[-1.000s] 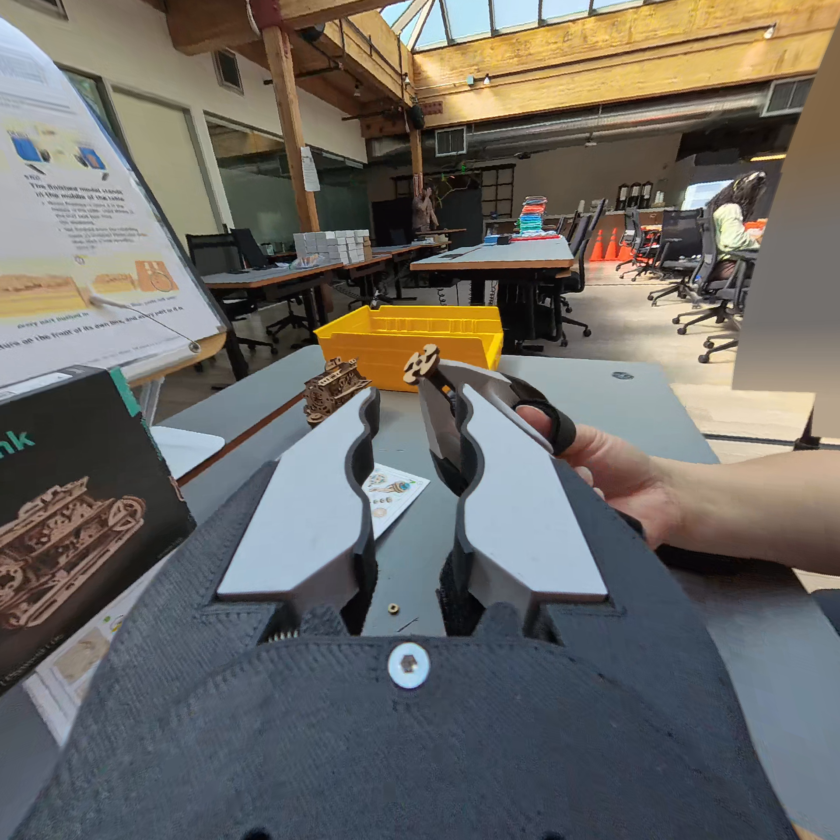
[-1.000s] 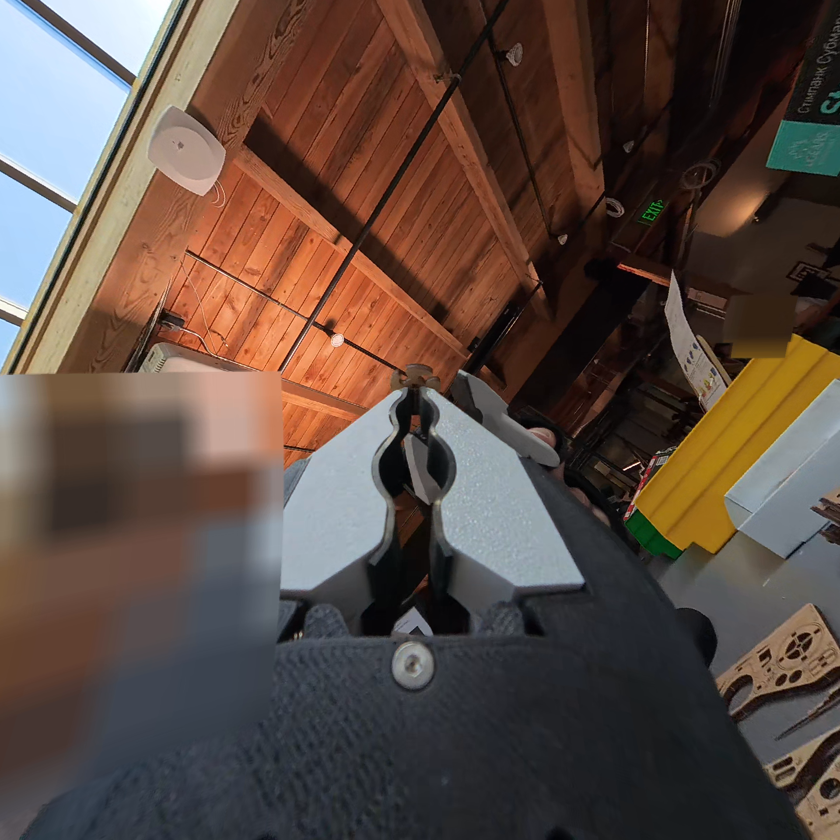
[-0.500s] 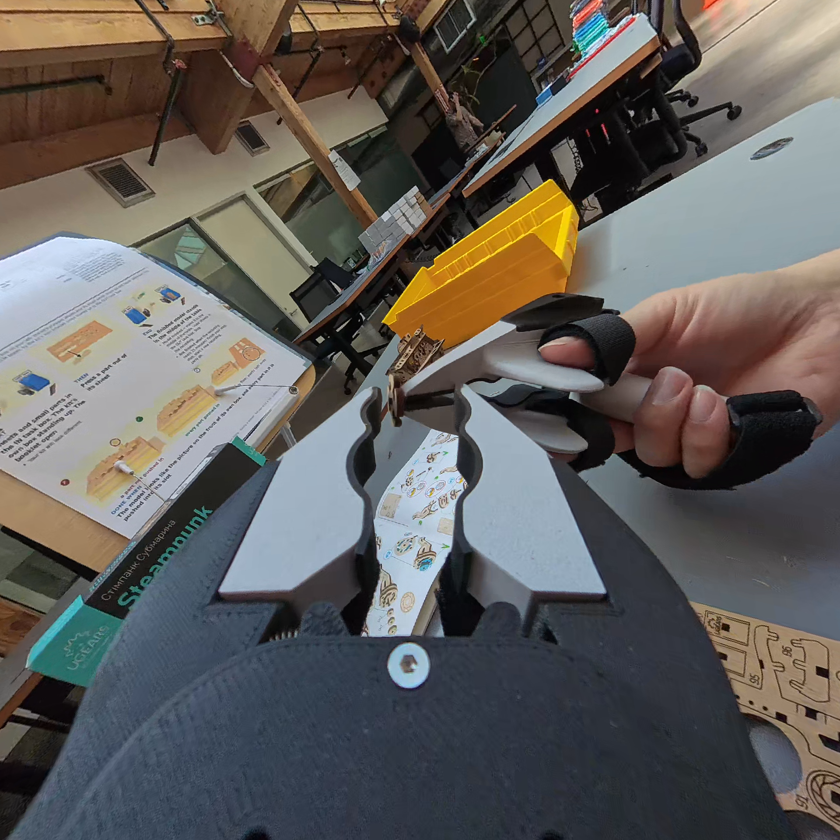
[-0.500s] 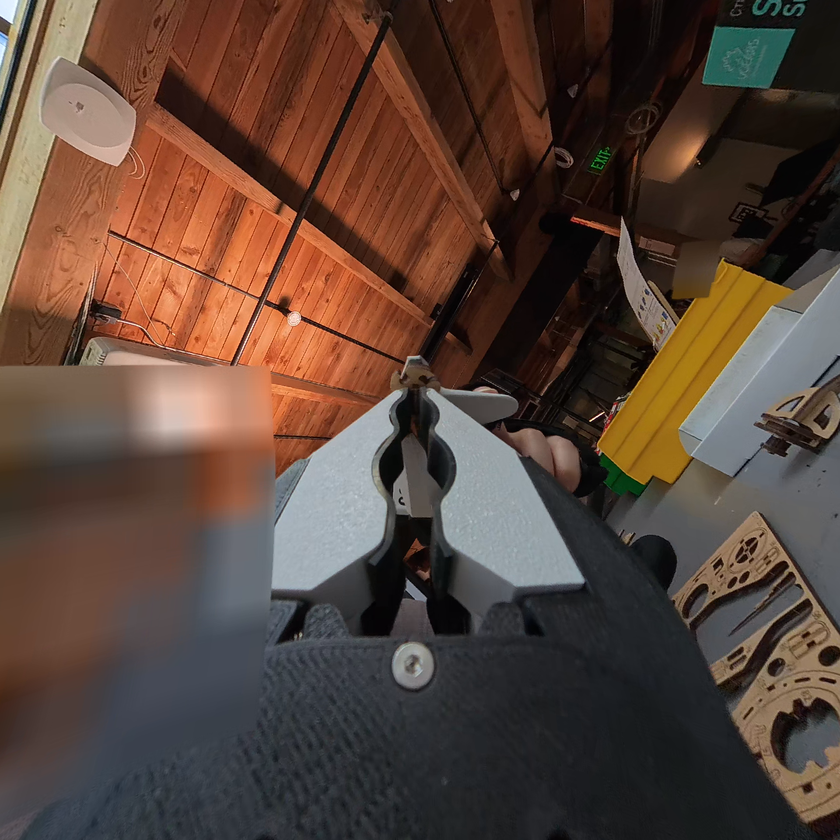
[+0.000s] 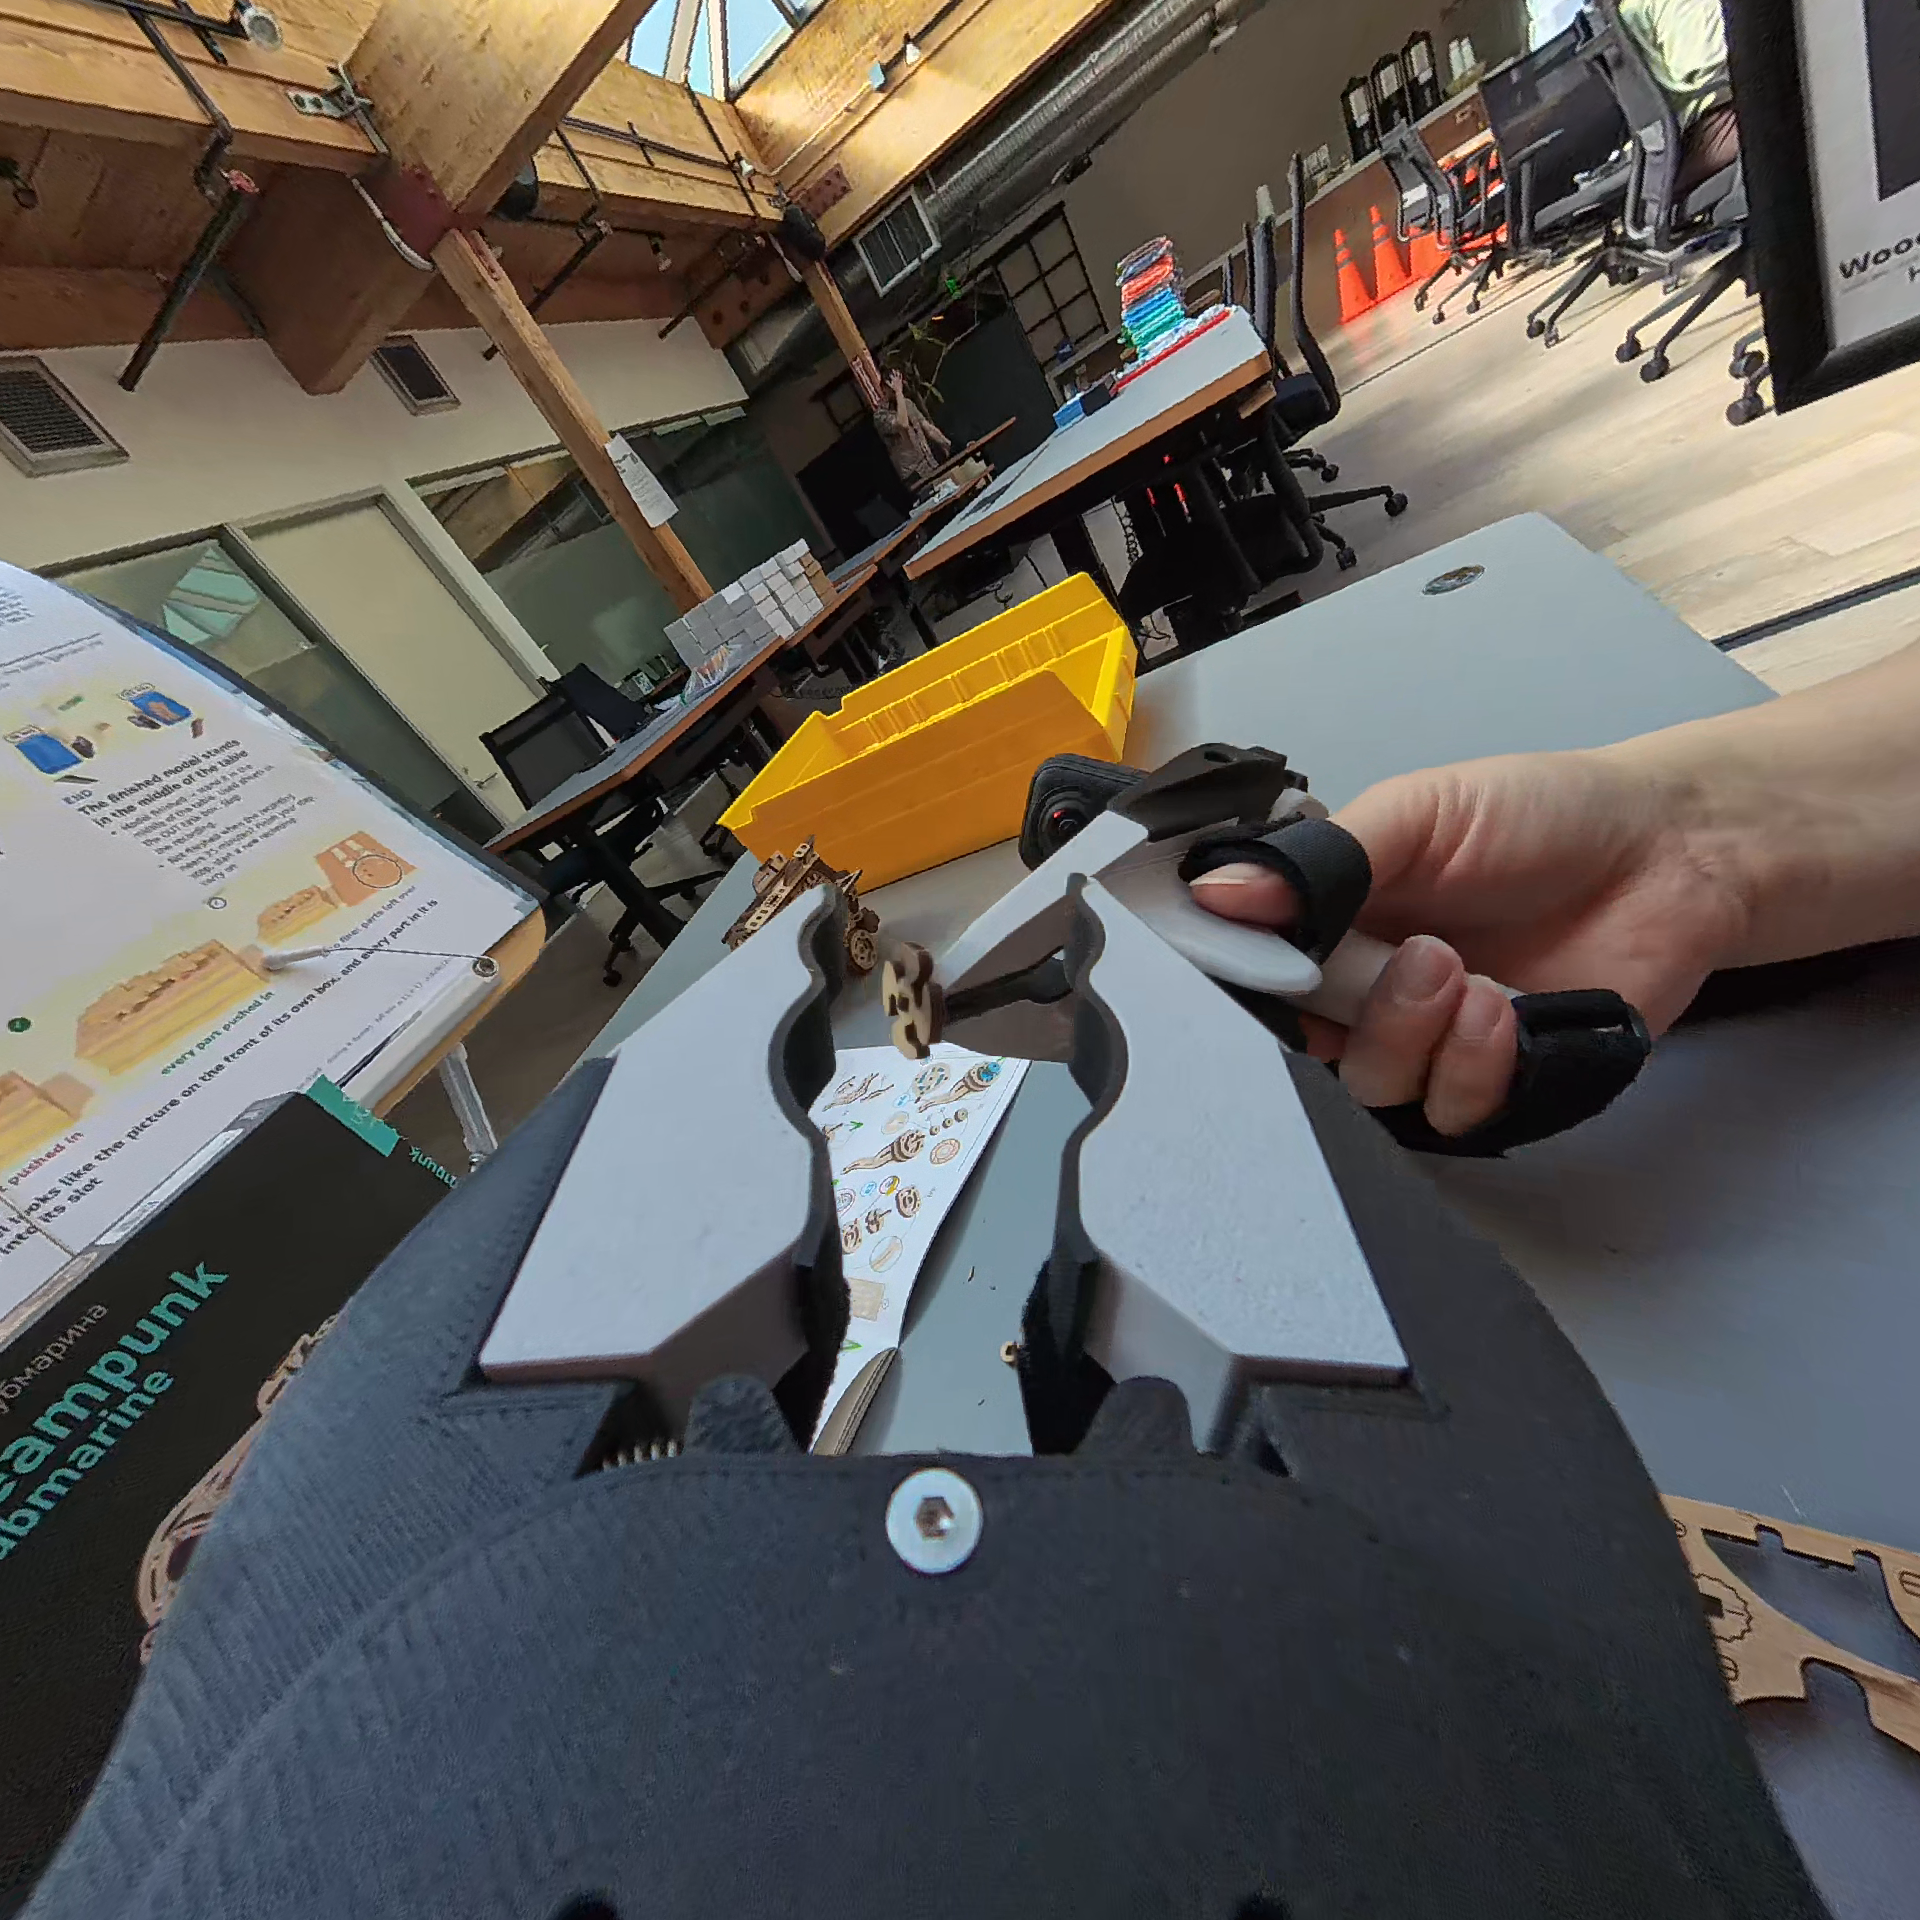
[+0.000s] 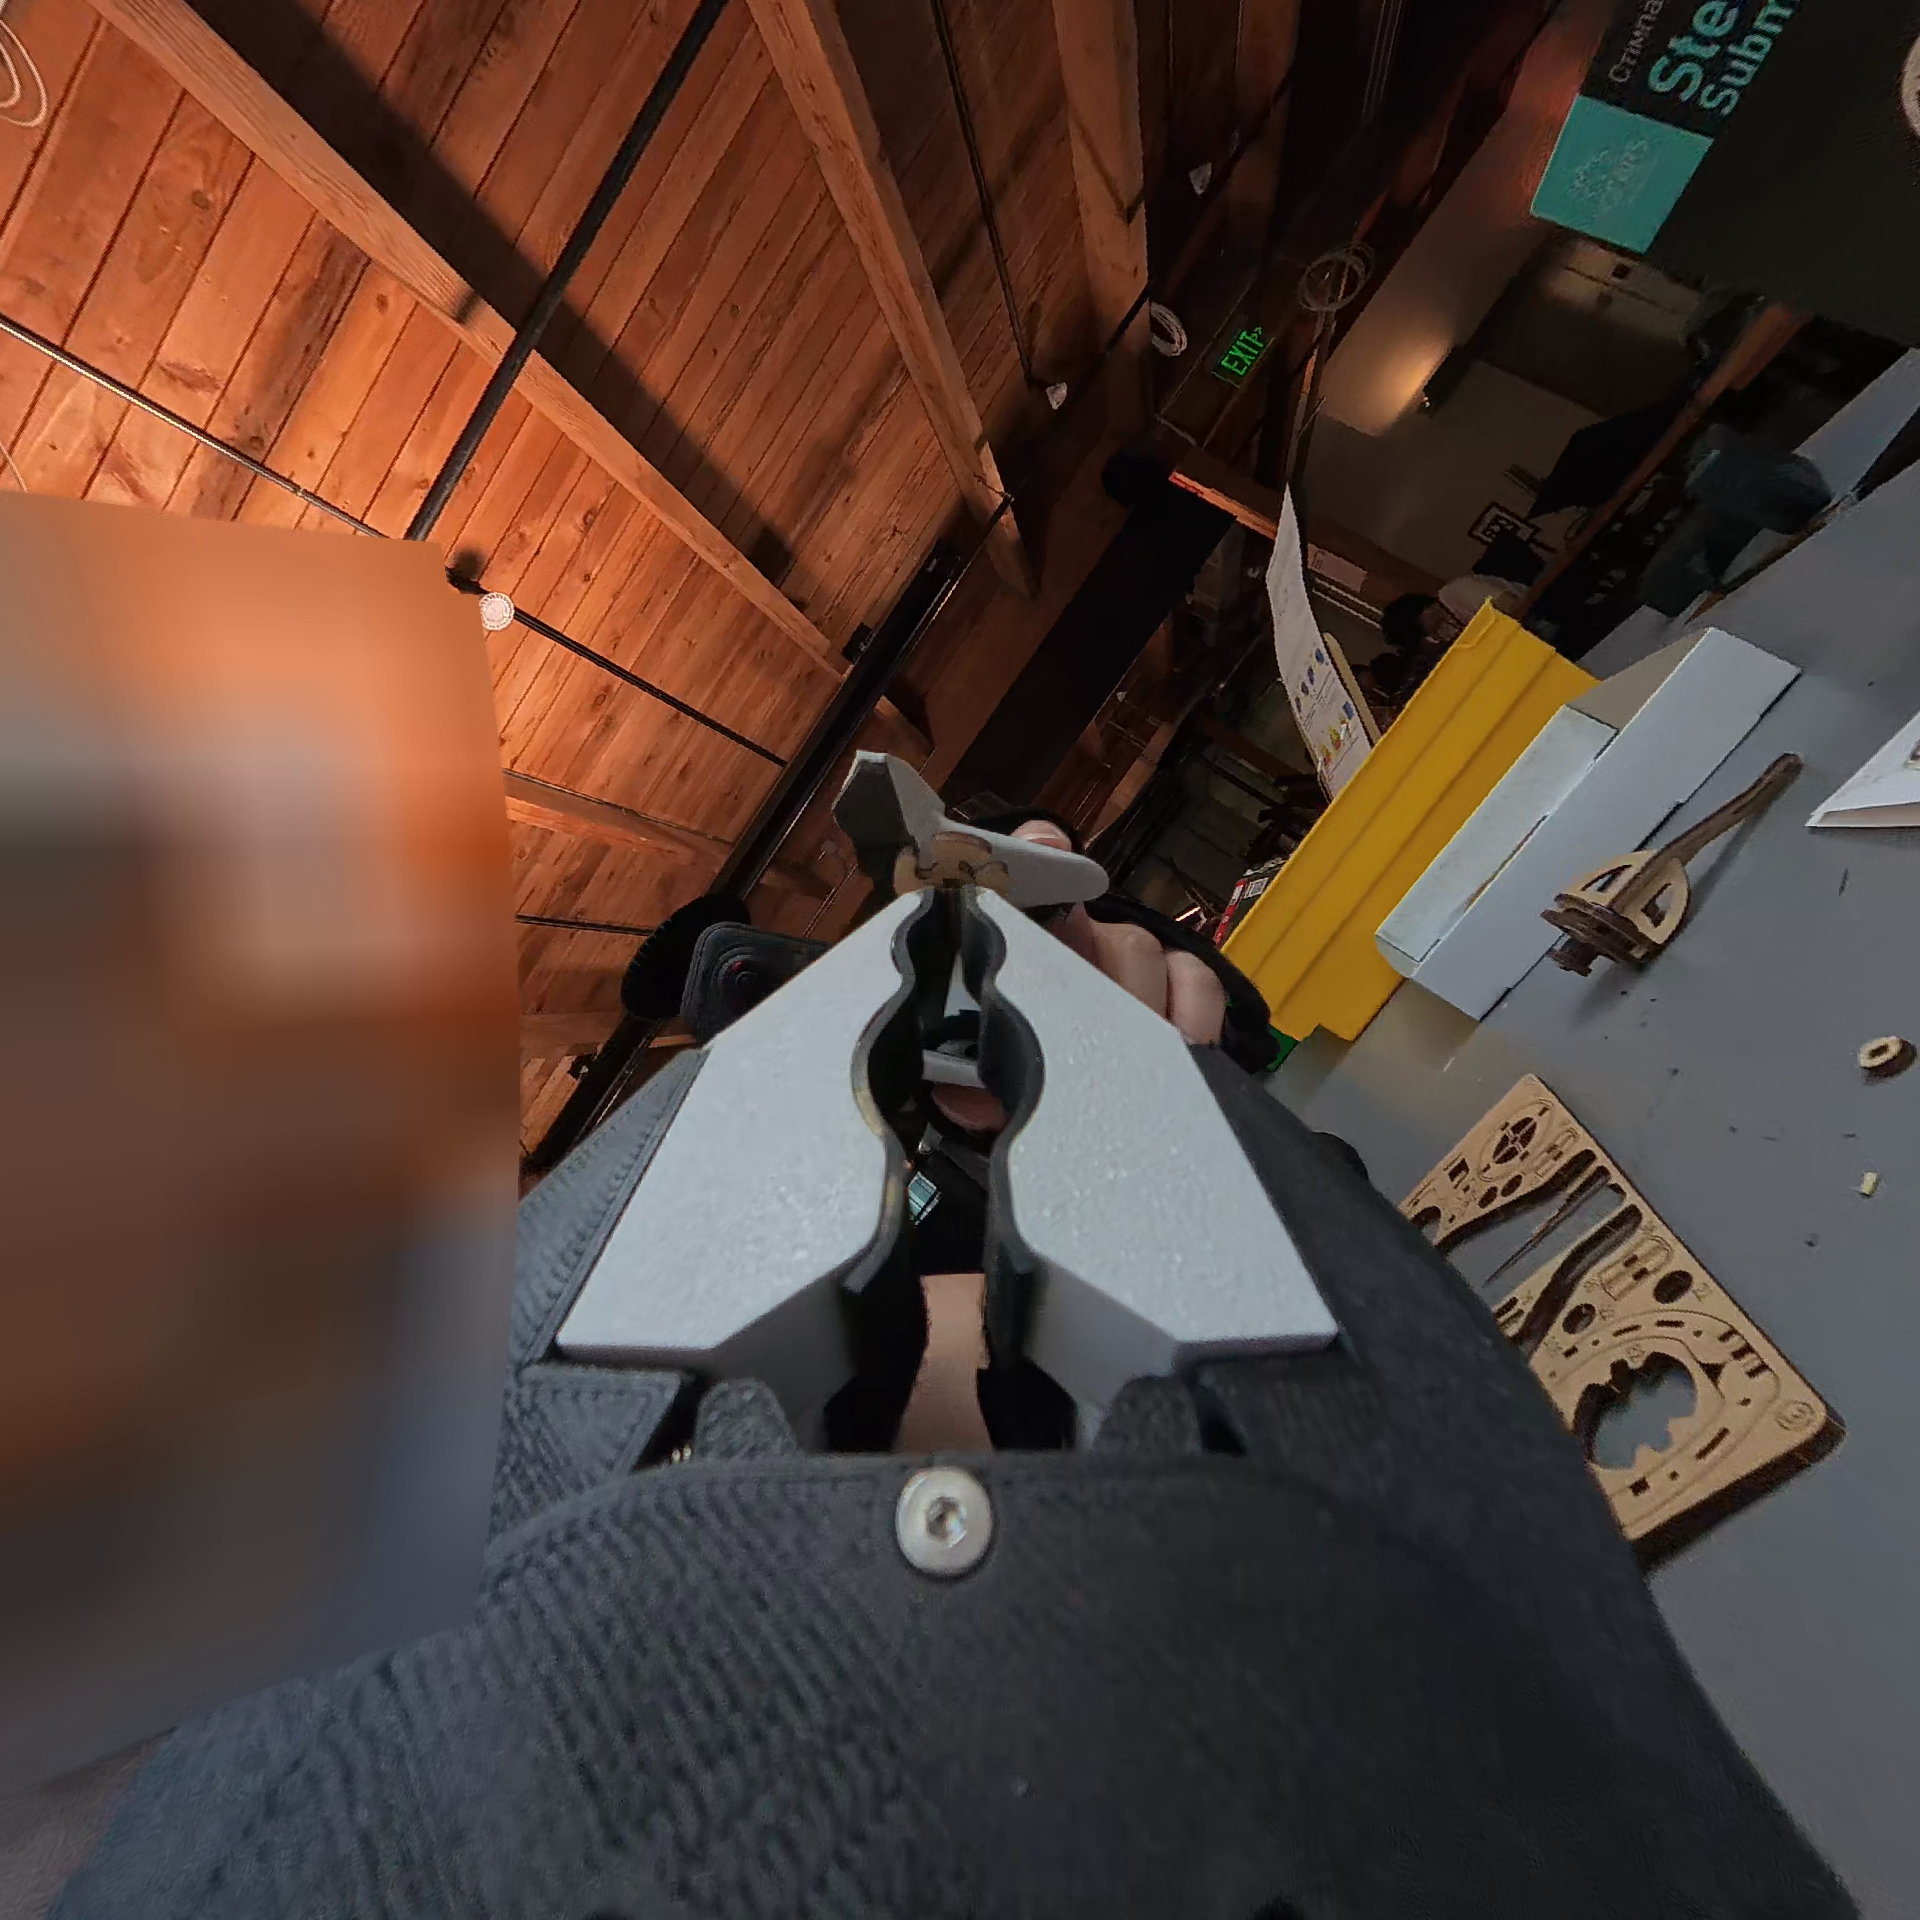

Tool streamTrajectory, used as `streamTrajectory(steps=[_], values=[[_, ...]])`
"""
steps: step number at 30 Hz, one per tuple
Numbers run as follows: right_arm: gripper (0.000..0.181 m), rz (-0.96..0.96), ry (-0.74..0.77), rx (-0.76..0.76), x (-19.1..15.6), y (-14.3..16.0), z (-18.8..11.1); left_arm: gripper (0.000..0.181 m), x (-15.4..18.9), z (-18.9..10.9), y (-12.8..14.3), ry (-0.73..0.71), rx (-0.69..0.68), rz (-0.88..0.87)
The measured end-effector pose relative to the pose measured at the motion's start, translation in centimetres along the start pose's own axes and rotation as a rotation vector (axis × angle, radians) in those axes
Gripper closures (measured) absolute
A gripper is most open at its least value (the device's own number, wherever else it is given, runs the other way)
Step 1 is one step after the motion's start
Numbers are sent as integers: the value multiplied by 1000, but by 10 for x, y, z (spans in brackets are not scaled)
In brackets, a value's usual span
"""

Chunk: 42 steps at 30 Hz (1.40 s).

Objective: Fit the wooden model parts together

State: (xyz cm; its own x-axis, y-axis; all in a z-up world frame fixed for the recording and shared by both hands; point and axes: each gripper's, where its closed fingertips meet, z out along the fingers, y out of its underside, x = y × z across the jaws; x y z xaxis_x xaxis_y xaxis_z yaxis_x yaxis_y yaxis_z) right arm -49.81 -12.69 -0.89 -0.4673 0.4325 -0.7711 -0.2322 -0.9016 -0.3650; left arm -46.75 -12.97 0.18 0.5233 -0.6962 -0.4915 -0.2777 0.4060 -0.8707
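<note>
My right gripper [image 6: 951, 906] is shut on a thin dark shaft that carries a small round wooden wheel [image 6: 948, 869] at its tip. In the left wrist view the right gripper [image 5: 961, 989] comes in from the right, held by a hand, and the wheel [image 5: 912, 1000] hangs in the gap between the tips of my left gripper [image 5: 951, 920]. The left gripper is open and empty; its fingers [image 6: 1023, 875] show just beyond the wheel in the right wrist view. A partly built wooden model [image 5: 795, 902] stands on the grey table [image 5: 1558, 1299] behind the left fingertip.
A yellow bin [image 5: 935, 753] stands behind the model. A parts booklet [image 5: 904, 1143] lies under the left gripper; a black kit box [image 5: 156, 1351] and an instruction board [image 5: 208, 883] are at left. Laser-cut sheets [image 6: 1621, 1340], a white box [image 6: 1538, 821] and a loose wooden part [image 6: 1626, 896] lie on the table. Less than 4 cm separates the two grippers' tips.
The left gripper has tilted and shifted, and its jaws stand slightly wider. The wheel has moved from the left fingertip into the gap between the fingers. The right gripper stays shut.
</note>
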Motion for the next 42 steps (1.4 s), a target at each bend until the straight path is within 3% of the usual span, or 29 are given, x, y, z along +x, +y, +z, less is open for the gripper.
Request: streamTrajectory(steps=[5, 14, 21, 28, 33, 42], values=[[180, -16, 13, -37, -1, 4, 1, 151, -2, -8, -6, 56, 34, -24], [180, 11, 6, -31, -2, 1, -1, 144, -8, -10, -4, 48, 14, -5], [179, 91, -22, 52, 4, -7, -2, 137, -8, 4, 13, -138, -90, 185], [179, 187, -73, 134, 6, -13, -3, 138, -9, 7, 18, -198, -138, 270], [180, 225, -117, 165, 3, -16, 1, 137, -5, 12, 25, -179, -174, 244], [179, 252, -136, 180, 2, -22, 2, 145, -16, 5, 15, -208, -115, 167]])
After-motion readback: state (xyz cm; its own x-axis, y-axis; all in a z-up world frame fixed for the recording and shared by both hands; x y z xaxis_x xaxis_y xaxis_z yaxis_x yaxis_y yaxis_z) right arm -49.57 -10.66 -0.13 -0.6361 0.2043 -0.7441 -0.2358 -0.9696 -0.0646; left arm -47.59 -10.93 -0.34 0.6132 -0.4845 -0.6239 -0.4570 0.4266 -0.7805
